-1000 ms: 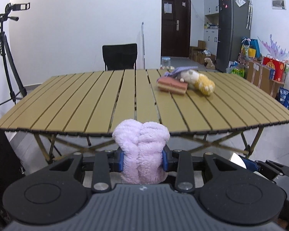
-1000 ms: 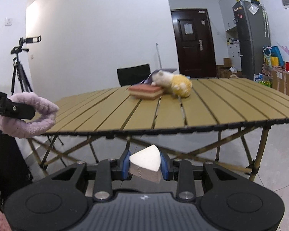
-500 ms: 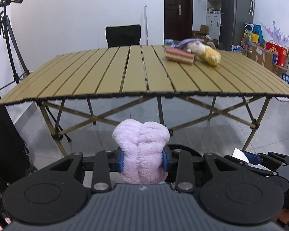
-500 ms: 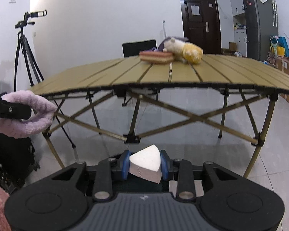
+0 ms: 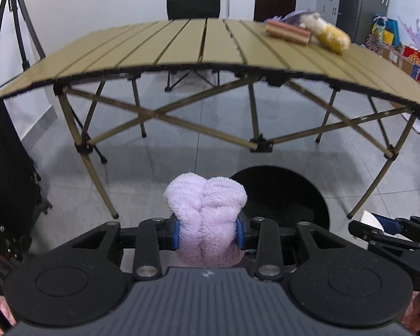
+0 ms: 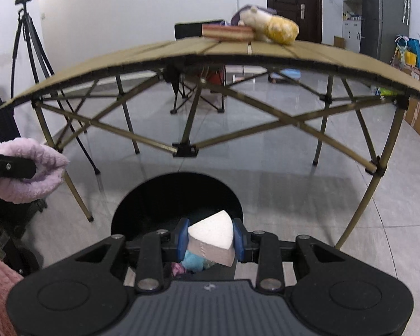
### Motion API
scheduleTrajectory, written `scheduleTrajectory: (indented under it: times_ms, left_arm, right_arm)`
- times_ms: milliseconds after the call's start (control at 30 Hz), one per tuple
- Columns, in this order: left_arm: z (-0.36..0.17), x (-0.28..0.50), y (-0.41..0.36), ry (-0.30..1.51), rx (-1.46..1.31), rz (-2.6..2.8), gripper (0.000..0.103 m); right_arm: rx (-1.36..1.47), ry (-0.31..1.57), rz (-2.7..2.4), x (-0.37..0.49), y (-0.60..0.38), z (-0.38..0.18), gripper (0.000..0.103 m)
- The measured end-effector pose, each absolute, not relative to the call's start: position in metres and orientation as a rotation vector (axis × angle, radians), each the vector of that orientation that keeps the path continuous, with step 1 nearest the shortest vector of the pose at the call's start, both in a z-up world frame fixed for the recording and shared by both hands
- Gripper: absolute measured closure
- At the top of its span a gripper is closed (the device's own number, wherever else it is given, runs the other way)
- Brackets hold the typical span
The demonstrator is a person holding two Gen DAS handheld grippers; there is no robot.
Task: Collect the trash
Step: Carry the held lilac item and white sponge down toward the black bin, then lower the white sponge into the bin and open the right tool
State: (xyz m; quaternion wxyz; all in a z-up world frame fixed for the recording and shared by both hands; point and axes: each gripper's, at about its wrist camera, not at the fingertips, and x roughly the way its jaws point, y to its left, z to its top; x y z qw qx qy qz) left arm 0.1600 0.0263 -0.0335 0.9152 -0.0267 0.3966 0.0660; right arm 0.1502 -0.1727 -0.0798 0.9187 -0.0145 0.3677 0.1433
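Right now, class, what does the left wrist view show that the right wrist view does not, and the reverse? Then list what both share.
Only the left wrist view: the left gripper head-on, shut on the purple cloth.

Only the right wrist view: the right gripper head-on, shut on the white wedge, over the bin, and colourful scraps in it.

Both: the black bin, the table with a striped block and plush toy, the tripod and the black chair. Each also catches the other gripper at its edge.
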Motion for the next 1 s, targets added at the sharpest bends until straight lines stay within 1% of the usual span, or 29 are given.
scheduleTrajectory:
  times_ms: [600, 1000]
  left_arm:
    - [-0.091, 0.211, 0.057, 0.945, -0.076, 0.217, 0.068]
    - [-0.112, 0.23, 0.078, 0.992, -0.098, 0.257, 0.068]
  right_arm:
    - [-0.063, 0.949, 0.256, 0.168, -0.17, -0.127, 0.072]
    - [-0.063, 0.969, 0.256, 0.183, -0.165, -0.127, 0.072]
